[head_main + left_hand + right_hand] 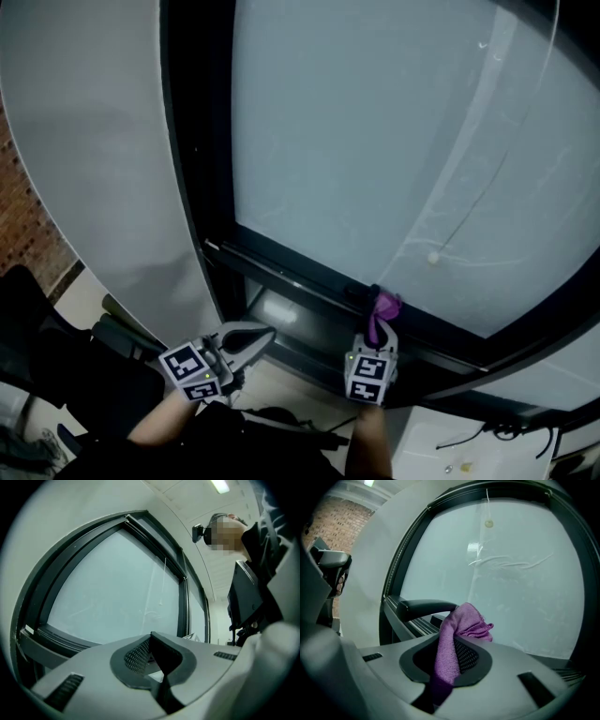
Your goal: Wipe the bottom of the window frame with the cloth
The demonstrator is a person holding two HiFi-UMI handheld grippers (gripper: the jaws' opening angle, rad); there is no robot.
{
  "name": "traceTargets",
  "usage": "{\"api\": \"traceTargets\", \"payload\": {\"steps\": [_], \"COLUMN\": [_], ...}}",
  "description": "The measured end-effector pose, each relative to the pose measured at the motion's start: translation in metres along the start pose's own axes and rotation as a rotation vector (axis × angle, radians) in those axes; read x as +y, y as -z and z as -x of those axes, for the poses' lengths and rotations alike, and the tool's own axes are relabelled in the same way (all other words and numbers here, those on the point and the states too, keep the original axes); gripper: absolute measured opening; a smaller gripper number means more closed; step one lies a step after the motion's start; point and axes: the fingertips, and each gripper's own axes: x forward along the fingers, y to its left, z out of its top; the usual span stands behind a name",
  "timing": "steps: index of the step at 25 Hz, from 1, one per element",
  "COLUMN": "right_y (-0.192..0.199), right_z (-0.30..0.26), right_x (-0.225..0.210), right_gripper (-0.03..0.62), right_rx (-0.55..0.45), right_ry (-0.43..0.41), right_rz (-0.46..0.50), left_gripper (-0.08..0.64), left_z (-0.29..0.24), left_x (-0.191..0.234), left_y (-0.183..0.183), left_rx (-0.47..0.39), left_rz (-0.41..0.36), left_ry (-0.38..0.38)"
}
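A purple cloth is pinched in my right gripper, which is shut on it. The cloth's bunched end pokes past the fingertips and sits against the dark bottom rail of the window frame, beside a black window handle. My left gripper hangs lower left of the rail, clear of it. Its jaws meet at the tips with nothing between them. Frosted glass fills the frame above.
A white wall panel and a brick wall lie left of the window. A blind cord with a bead hangs before the glass. Black cables lie lower right, and dark gear lower left.
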Motion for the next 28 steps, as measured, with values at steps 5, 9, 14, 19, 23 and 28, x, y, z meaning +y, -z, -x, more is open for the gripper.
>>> {"api": "traceTargets", "payload": {"steps": [5,9,14,19,23,28], "right_y": [0.004,0.004,-0.001,-0.004,-0.004,-0.005], "right_z": [-0.002,-0.005,0.002,-0.001,-0.004,-0.015], "right_x": [0.001,0.004,0.015,0.031,0.043,0.065], "right_gripper": [0.066,0.066,0.066,0.066,0.066,0.066], "right_rx": [-0.021,0.006,0.009,0.001,-0.011,0.003], "right_ry": [0.114,0.191,0.247,0.277,0.301,0.275], "right_rz": [0.001,0.035,-0.072,-0.144,-0.13,-0.092], "left_gripper": [-0.008,-0.008,-0.008,-0.008,-0.008,-0.008], "left_z": [0.011,0.021,0.023,0.03,0.038,0.049], "left_x": [0.025,0.045,0.06,0.07,0.079,0.089], "left_y": [-0.009,-0.017,-0.017,-0.022,-0.026,-0.028], "left_rx": [0.009,0.009,0.027,0.021,-0.002,0.006], "left_rz": [0.003,0.012,0.023,0.026,0.023,0.025], "left_ry": [0.031,0.06,0.118,0.157,0.158,0.158]}}
